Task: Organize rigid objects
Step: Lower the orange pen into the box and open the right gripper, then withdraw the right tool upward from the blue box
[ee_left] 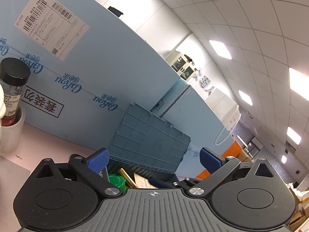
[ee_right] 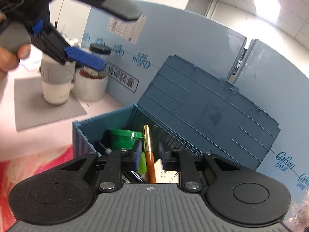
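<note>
Right gripper [ee_right: 149, 153] has its blue pads parted, not gripping; the slim brown-and-gold pen [ee_right: 149, 157] lies between them in the open blue plastic crate [ee_right: 102, 122], beside a green round tub [ee_right: 123, 138]. Left gripper [ee_left: 153, 157] spread wide, empty, above.

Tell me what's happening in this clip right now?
A person is sorting small items into an open blue plastic storage box whose hinged lid stands raised. The right tool hangs over the box with its jaws narrowly apart around a slim brown-and-gold pen; whether they grip it is unclear. A round green plastic lid lies beside the pen. The left tool is open, held above the white cups.
</note>
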`<action>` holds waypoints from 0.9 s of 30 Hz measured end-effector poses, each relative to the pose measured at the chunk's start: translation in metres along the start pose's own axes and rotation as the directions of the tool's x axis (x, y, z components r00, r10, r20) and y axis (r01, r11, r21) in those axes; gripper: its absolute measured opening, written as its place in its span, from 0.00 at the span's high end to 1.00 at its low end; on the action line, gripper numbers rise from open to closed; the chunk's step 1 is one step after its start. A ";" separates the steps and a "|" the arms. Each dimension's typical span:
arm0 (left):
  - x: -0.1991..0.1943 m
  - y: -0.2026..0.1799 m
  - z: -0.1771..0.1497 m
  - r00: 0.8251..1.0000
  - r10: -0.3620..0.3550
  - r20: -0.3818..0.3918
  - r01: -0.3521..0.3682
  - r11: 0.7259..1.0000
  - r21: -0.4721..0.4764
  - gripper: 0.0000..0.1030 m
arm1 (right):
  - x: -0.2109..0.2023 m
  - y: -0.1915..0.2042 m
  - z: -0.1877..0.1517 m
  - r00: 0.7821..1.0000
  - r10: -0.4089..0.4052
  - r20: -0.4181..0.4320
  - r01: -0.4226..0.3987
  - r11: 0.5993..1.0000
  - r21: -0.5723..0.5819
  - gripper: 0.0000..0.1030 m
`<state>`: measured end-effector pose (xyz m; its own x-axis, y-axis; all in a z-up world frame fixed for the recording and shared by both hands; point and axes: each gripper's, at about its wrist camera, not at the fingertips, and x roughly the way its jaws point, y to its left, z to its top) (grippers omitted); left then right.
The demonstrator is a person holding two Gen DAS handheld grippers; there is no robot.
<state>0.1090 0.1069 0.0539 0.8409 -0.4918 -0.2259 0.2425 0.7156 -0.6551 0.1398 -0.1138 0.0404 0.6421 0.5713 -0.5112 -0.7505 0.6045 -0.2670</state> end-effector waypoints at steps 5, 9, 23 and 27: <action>-0.001 -0.002 0.000 1.000 -0.008 0.007 0.008 1.000 0.007 0.02 | -0.025 0.002 0.000 0.993 -0.013 0.115 0.005 0.998 0.063 0.46; 0.000 -0.005 -0.001 1.000 0.001 0.006 -0.001 1.000 0.022 0.02 | -0.054 0.006 0.001 0.963 -0.102 0.251 0.072 0.989 0.127 0.02; -0.031 -0.052 -0.013 0.966 0.029 0.257 -0.066 0.989 0.134 0.02 | -0.143 0.028 -0.009 0.776 -0.476 0.414 0.287 0.851 0.440 0.00; -0.045 -0.068 -0.032 0.944 0.023 0.328 -0.093 0.976 0.199 0.02 | -0.156 0.031 -0.020 0.737 -0.518 0.434 0.285 0.820 0.496 0.00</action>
<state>0.0391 0.0647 0.0860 0.9585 -0.2849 0.0080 0.2545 0.8427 -0.4744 0.0132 -0.1953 0.0956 0.9299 0.3488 0.1167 -0.3554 0.9338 0.0406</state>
